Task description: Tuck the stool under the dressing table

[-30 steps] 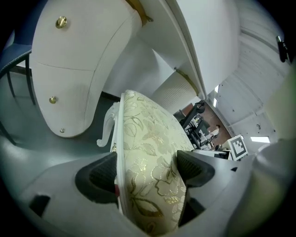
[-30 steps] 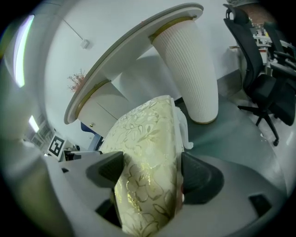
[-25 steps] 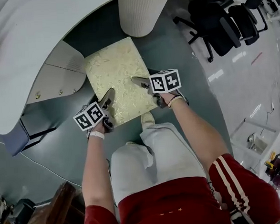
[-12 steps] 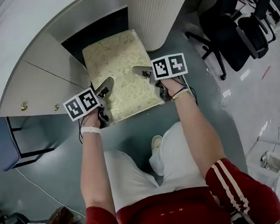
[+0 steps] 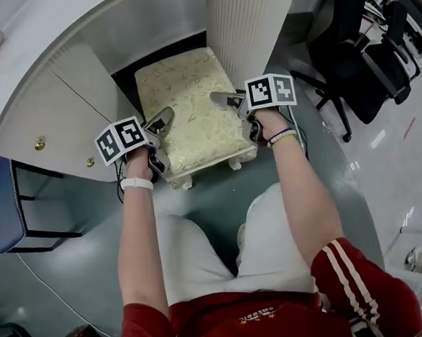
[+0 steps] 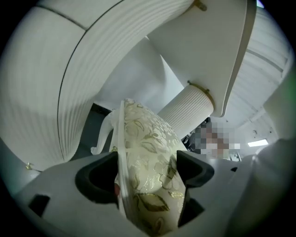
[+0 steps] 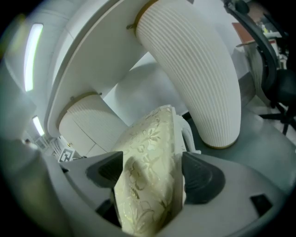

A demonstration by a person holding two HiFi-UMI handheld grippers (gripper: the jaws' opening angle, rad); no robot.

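The stool (image 5: 192, 108), with a cream, gold-patterned cushion and white legs, stands partly inside the knee gap of the white dressing table (image 5: 53, 74). Its far end lies under the tabletop, beside the fluted white pedestal (image 5: 240, 25). My left gripper (image 5: 160, 121) grips the seat's left near edge, its jaws closing a little on the cushion (image 6: 150, 152). At the right near edge, my right gripper (image 5: 225, 98) is shut on the seat. In the right gripper view the cushion (image 7: 145, 157) fills the gap between the pads.
Black office chairs (image 5: 379, 51) stand at the right on the shiny floor. A dark blue box on a black frame (image 5: 1, 207) sits left of the drawer unit with brass knobs (image 5: 40, 144). The person's legs are close behind the stool.
Both grippers have moved forward with the stool, which has slid further into the gap under the dressing table. The person has stepped after it.
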